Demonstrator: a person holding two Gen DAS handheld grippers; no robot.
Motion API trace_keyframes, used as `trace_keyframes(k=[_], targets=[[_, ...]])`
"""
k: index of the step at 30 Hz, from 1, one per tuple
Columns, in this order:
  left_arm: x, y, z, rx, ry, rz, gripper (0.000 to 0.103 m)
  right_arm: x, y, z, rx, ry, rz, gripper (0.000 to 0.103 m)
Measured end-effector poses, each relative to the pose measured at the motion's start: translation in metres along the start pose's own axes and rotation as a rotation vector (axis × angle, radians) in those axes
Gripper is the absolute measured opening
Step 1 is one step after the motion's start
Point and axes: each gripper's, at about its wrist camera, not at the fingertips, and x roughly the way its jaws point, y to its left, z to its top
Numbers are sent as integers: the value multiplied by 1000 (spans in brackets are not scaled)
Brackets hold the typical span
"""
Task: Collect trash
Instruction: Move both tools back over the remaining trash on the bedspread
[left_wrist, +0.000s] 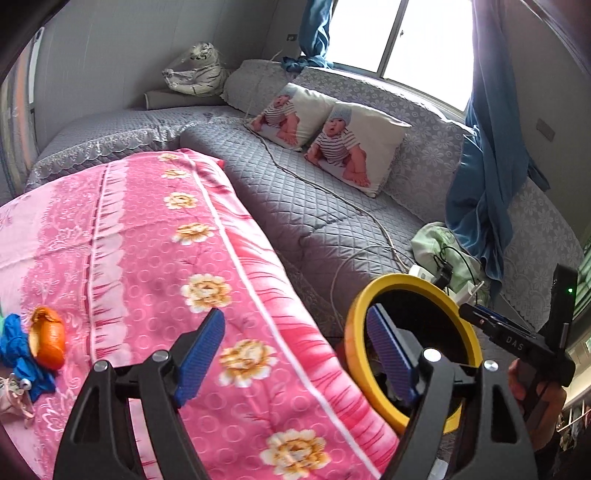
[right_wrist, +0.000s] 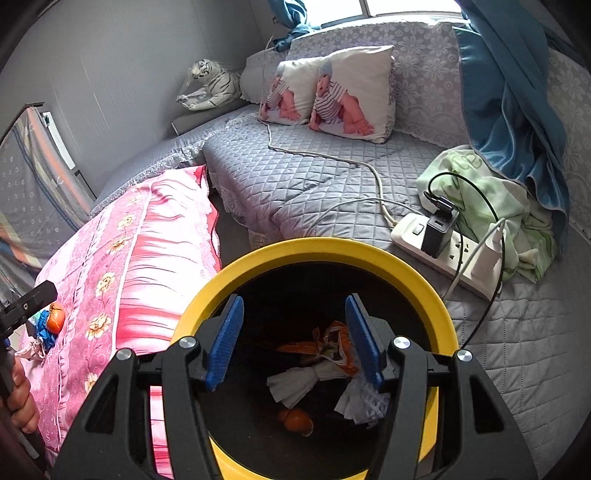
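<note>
A yellow-rimmed black trash bin (right_wrist: 317, 251) stands between the pink table and the grey sofa; it also shows in the left wrist view (left_wrist: 413, 284). Inside lie white crumpled paper (right_wrist: 295, 384), an orange wrapper (right_wrist: 336, 343) and an orange peel (right_wrist: 297, 421). My right gripper (right_wrist: 293, 341) is open and empty right above the bin's mouth. On the pink cloth an orange peel (left_wrist: 48, 338) lies beside a blue crumpled piece (left_wrist: 16, 343) and pale scraps (left_wrist: 14, 402). My left gripper (left_wrist: 295, 362) is open and empty, above the cloth's edge, right of that trash.
The pink flowered cloth (left_wrist: 147, 258) covers the table. A grey quilted sofa (right_wrist: 332, 177) holds two baby-print pillows (right_wrist: 351, 92), a white power strip (right_wrist: 447, 254) with cables, a green cloth (right_wrist: 491, 192), a blue curtain (right_wrist: 509, 96) and a toy tiger (right_wrist: 214, 86).
</note>
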Motion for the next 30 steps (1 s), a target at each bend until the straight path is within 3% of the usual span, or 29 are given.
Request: trace_keyframes(k=[12, 21, 30], targets=[[-94, 116, -13, -122, -130, 198, 77, 9, 115, 19, -193, -5, 157, 55], [-148, 165, -45, -129, -185, 345, 79, 27, 227, 14, -353, 46, 314, 55], [-159, 211, -76, -181, -136, 346, 79, 46, 322, -7, -488, 160, 474, 54]])
